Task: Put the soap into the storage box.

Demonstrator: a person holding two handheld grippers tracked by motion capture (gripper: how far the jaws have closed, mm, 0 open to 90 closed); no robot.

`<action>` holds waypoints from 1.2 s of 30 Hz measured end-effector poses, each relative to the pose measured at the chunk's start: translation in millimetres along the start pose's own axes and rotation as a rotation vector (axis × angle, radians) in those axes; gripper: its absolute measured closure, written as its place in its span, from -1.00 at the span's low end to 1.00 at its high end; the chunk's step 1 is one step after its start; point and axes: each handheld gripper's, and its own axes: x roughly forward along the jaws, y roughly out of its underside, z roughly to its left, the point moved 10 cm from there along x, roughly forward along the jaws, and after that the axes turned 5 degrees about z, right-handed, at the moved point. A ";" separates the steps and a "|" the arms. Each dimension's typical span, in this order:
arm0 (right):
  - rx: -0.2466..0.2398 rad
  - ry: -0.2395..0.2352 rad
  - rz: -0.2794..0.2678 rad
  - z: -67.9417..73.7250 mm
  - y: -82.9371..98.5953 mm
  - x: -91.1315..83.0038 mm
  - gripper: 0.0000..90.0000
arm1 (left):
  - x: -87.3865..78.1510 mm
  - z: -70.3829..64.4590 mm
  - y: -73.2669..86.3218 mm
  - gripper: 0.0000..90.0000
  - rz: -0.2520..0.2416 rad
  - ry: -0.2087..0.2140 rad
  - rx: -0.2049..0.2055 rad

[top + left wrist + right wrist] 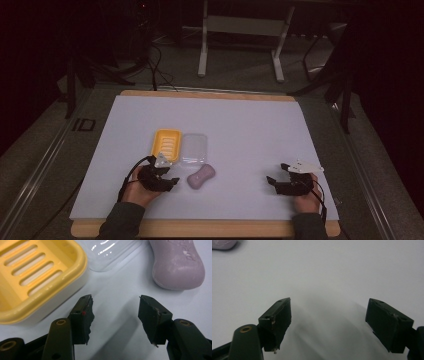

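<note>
The high view shows the pink soap bar [201, 177] lying flat on the white table [250, 130], just in front of the clear lid [194, 148] and a little to the right of the yellow soap dish [166, 144]. The dish has nothing in it, and the lid lies beside it, touching its right edge, so I judge that the work is only at its beginning: the soap is not yet grasped, not yet placed in the dish, and the lid is not yet put on. The left hand-held gripper [172, 182] is just to the left of the soap, near it but not touching, and in the left gripper view its jaws stand apart with only bare table between them. The right hand-held gripper [272, 181] rests well apart from the soap, to its right, jaws wide and holding nothing.
</note>
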 end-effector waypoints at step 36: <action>-0.016 0.013 0.009 1.1 0.7 0.8 -0.59 | -20.6 -5.9 -24.4 -0.02 -0.008 0.028 0.022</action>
